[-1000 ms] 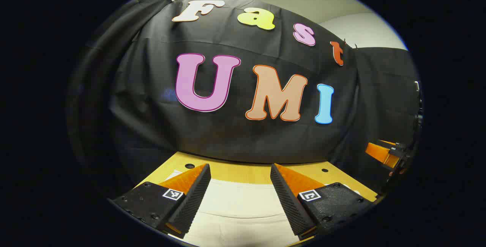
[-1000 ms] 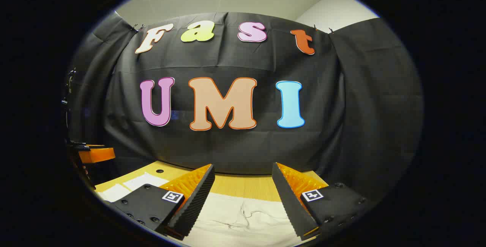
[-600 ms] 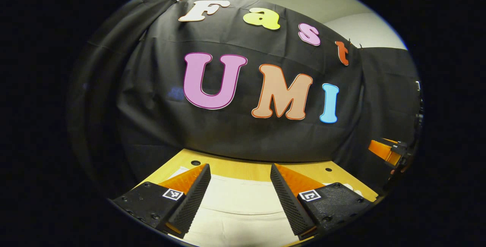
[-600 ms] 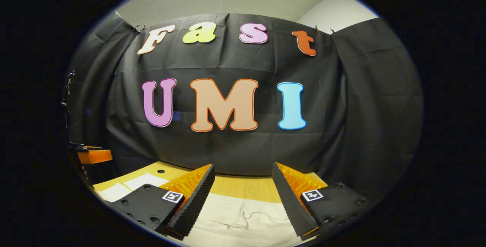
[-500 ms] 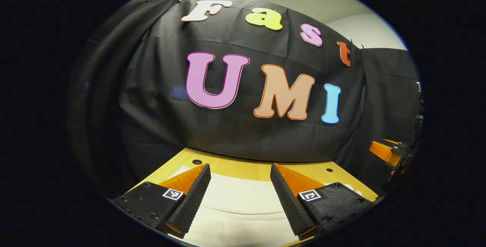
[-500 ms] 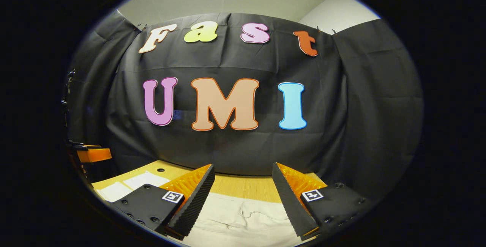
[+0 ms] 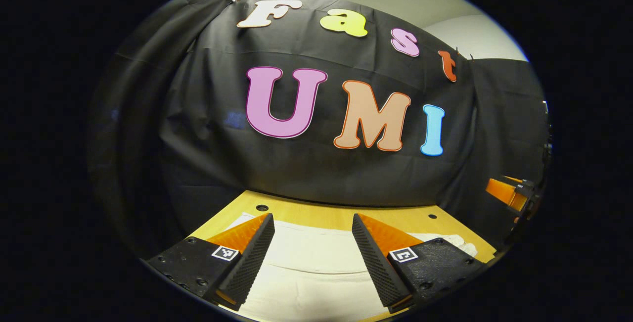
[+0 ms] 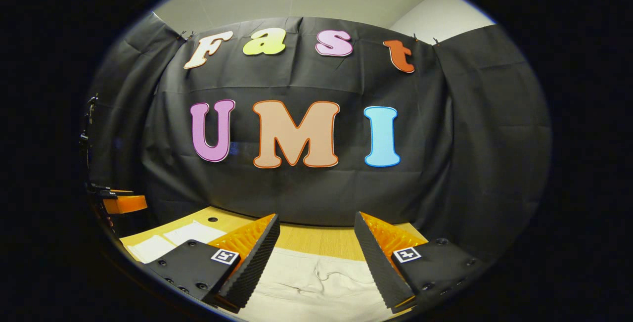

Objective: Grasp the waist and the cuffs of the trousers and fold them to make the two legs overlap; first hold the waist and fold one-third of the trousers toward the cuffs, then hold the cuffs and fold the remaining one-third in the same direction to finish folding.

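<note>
The cream trousers [image 7: 316,267] were laid flat on the wooden table [image 7: 321,215]. In the right gripper view, their cloth [image 8: 316,282] was seen wrinkled, with a thin drawstring.

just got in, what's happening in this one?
A person holds two grippers over cream trousers spread flat on a wooden table. The left gripper and right gripper are both open above the fabric, gripping nothing. No fold has been started yet.

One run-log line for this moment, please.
left claw: open, above trousers | right claw: open, above trousers | table: trousers flat, ungrasped
</note>
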The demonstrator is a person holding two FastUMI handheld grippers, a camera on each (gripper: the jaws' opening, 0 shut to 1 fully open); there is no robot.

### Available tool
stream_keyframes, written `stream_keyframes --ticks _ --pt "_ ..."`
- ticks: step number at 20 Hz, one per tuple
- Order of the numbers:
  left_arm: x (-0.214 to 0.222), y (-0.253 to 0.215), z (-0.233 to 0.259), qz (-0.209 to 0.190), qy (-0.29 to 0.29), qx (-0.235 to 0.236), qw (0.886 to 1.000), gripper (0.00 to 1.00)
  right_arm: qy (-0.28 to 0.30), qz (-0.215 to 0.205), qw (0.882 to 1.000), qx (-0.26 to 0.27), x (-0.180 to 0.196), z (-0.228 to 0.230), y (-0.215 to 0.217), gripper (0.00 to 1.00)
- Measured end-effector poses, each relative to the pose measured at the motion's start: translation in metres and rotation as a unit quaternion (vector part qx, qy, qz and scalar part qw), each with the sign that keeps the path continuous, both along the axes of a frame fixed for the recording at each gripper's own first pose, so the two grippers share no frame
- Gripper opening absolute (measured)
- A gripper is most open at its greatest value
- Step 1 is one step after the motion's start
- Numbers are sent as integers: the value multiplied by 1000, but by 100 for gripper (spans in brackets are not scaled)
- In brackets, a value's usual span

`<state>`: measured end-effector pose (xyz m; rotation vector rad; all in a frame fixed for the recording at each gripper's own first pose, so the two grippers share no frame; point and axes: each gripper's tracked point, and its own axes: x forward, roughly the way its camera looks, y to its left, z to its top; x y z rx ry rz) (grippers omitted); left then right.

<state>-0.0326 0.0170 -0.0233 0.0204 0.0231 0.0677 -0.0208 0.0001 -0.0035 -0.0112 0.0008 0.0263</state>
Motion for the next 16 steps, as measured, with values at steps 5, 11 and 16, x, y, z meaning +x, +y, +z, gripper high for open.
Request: stream_keyframes --ticks 5,11,16 --pt "-5 3 -32 -53 55 44 996 94 17 -4 1000 -7 -11 -10 -11 97" --pt "-36 25 -94 -127 178 77 973 94 36 -27 999 -17 -31 -22 -32 97" --pt "-67 52 -146 -168 290 149 930 95 51 -36 998 -25 -44 -33 -40 98"
